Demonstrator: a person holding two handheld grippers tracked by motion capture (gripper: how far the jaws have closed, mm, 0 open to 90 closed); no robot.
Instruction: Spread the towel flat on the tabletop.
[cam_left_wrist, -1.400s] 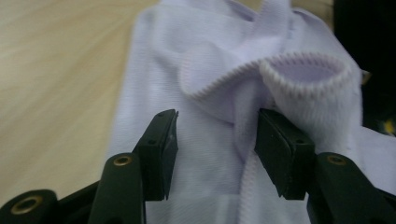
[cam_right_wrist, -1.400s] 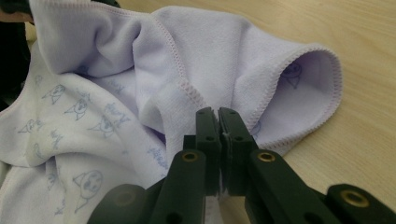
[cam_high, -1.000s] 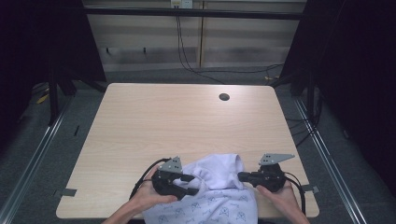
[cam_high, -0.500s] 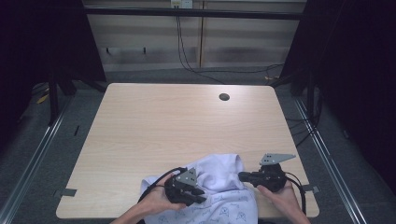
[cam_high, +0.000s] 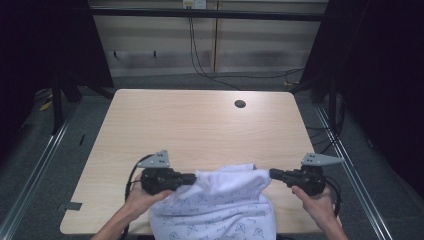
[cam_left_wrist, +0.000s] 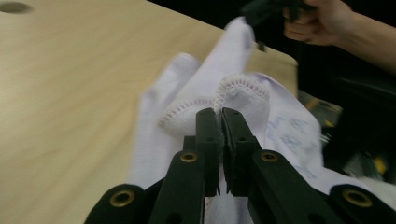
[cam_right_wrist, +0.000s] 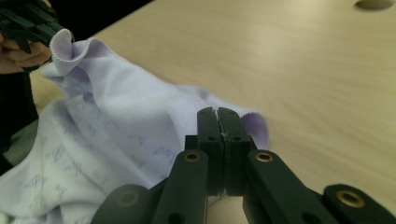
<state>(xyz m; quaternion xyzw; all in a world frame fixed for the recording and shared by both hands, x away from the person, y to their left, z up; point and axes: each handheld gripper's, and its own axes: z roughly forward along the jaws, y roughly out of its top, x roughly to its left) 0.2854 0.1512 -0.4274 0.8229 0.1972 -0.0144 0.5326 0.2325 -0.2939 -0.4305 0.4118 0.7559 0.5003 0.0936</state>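
1. Left gripper (cam_high: 192, 178): jaws have just been closing and now pinch the stitched hem of the white printed cloth (cam_high: 220, 205), seen close up in the left gripper view (cam_left_wrist: 220, 122). You hold it at the cloth's left top corner.
2. Right gripper (cam_high: 274, 174): jaws closed tight on the opposite corner; thin fabric edge clamped between them in the right gripper view (cam_right_wrist: 218, 122).
3. Cloth lies at the near edge of the table (cam_high: 200, 125), top hem stretched betw. both grippers, rest draping toward you & over the edge.
4. Step in hand (judged): both corners gripped, cloth being lifted & spread, approx. start of a lay-flat or fold.
5. Next move calls for: keep both grips firm, raise evenly, carry the cloth fwd onto the bare tabletop w/o letting the hem sag or slip.
6. Surroundings: round hole (cam_high: 240, 104) in the table far side, well apart from the cloth; cables on the floor beyond. Nothing stands in the way on the tabletop.
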